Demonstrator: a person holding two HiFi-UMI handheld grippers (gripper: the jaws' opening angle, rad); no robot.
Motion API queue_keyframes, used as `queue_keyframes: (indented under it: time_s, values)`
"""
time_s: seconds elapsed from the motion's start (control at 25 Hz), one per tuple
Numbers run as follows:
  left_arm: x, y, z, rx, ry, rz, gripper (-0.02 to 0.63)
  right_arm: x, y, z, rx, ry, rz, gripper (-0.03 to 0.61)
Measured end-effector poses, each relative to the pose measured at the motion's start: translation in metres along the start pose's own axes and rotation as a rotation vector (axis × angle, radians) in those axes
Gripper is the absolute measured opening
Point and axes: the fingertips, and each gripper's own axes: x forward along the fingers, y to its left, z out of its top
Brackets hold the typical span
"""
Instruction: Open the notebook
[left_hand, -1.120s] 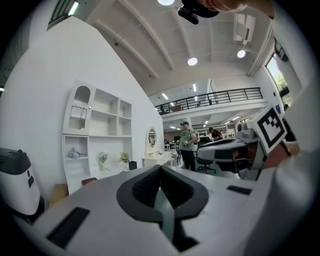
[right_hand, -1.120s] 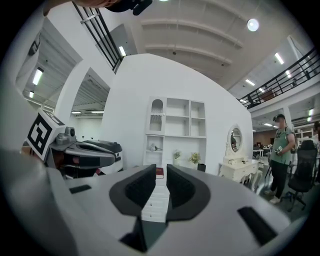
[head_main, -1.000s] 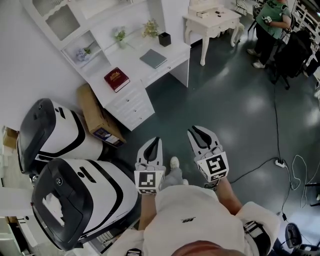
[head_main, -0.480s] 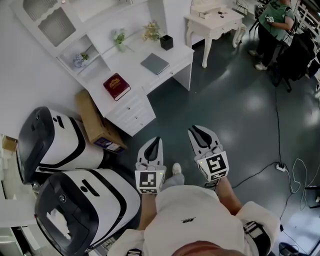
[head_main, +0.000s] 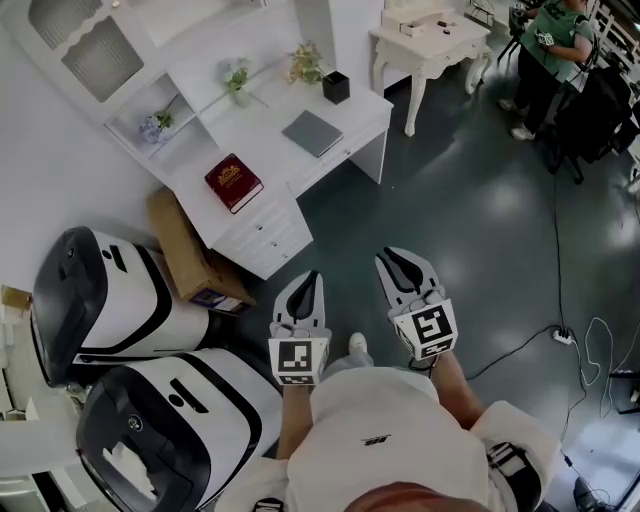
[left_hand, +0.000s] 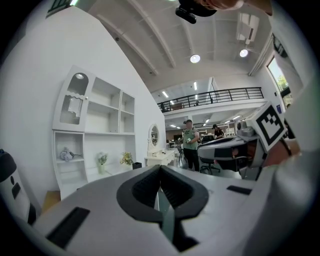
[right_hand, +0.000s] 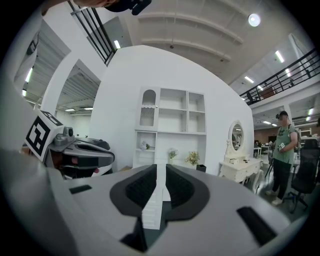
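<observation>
Notebook: grey, thin, cover shut, flat on the white desk; well ahead of both tongs and far out of reach; taken for the task's thing on its plain, slim look, though not with certainty

Red book: closed, on the same desk, ahead and left of the left tongs, nearer to them than the notebook; well apart from it

Left tongs: pressed together at the tips, nothing between; held low before the body and pointed toward the desk, probably because nothing within reach calls for a grip

Right tongs: just beside the left pair, on its right; closed to a thin slit, nothing in it; the desk's drawers show through the slit, so aimed at the desk as well

Black pot and two small plants: at the desk's far edge, beyond the notebook, clear of its cover

Cardboard box: on the floor against the desk's side, left of the left tongs

Two white-and-black pods: far left of the tongs, crowding that side; approach likelier over the open dark floor ahead

Stage, as judged: approach only; opening not begun; one pair needed to lift the cover edge, the other perhaps to steady the notebook
</observation>
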Motion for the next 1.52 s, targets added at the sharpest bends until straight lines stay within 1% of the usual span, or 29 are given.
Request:
queue_keyframes:
  time_s: [0.28,0.76,1.2,1.52]
  values:
    - [0.021,0.023,0.004,-0.001,-0.004,-0.017,0.0,0.028,-0.007,0.006,0.005,-0.004,-0.022,0.04]
    - [0.061,0.04,0.005,-0.011,-0.005,-0.039,0.0,0.056,-0.033,0.003,0.012,0.017,-0.054,0.038]
    - [0.117,0.057,0.008,-0.017,0.004,-0.025,0.0,0.102,-0.07,0.002,0.017,0.023,-0.034,0.037]
    - [0.172,0.079,0.012,-0.02,0.02,0.0,0.0,0.152,-0.106,0.002,0.021,0.033,-0.001,0.037]
